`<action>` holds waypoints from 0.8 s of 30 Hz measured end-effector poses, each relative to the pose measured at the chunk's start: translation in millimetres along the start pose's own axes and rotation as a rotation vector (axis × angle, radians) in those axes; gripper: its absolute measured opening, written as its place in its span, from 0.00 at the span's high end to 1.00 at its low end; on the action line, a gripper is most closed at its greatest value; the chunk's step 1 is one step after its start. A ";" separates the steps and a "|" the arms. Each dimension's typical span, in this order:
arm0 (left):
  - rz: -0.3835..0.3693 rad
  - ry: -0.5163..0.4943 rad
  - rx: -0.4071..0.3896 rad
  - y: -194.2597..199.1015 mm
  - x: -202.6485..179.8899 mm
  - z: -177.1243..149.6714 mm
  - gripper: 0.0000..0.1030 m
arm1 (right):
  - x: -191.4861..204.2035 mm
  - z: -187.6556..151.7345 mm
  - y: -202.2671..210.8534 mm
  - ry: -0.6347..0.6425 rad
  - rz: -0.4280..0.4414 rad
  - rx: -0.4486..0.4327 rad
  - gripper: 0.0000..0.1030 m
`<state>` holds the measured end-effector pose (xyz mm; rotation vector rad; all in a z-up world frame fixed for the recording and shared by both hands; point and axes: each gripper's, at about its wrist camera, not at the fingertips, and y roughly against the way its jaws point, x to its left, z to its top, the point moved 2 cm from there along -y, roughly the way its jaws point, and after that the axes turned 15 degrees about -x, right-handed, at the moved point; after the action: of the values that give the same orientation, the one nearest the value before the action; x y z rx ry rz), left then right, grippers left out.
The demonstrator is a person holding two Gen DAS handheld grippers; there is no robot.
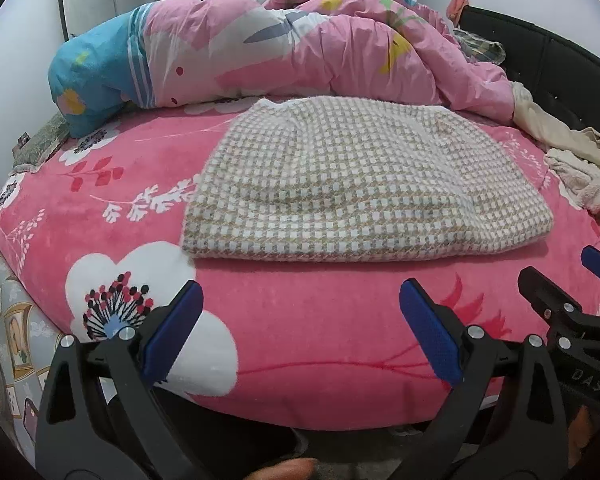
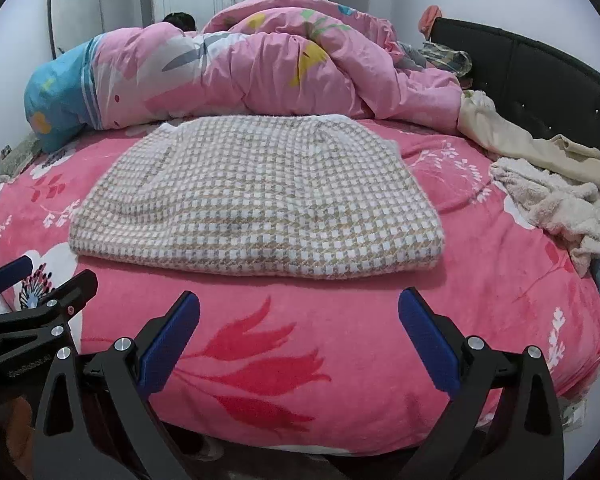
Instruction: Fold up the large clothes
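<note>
From your left wrist camera, your left claw [image 1: 300, 336] hangs wide open and empty over the near edge of the bed, its blue pads [image 1: 172, 332] well apart. Beyond it the folded beige-and-white checked knit garment [image 1: 356, 184] lies flat on the pink floral plush bedspread [image 1: 100, 224], apart from both claws. Behind the garment sits a bunched pink quilt with a blue end [image 1: 260, 48], touching the garment's far edge. To the right lie a heap of cream fleece and beige clothes [image 1: 572, 160], beside the black padded headboard [image 1: 540, 48]. Your right claw [image 1: 564, 280] shows at the right edge, also spread.

From your right wrist camera, your right claw [image 2: 300, 340] is open with nothing between its pads. The checked garment [image 2: 260, 200] rests left of centre on the bedspread [image 2: 500, 272], the quilt [image 2: 240, 64] behind it and the cream heap [image 2: 556, 200] to its right. Your left claw [image 2: 40, 276] shows at the left edge, parted.
</note>
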<state>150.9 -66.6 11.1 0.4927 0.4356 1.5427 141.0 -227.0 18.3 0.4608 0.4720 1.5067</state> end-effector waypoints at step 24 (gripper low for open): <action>-0.019 0.013 0.018 0.9 -1.8 -3.3 0.08 | -1.5 0.8 8.3 0.020 -0.005 -0.003 0.06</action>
<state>148.3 -68.4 8.8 0.4912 0.4629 1.5252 134.5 -228.4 23.7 0.4420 0.4857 1.5085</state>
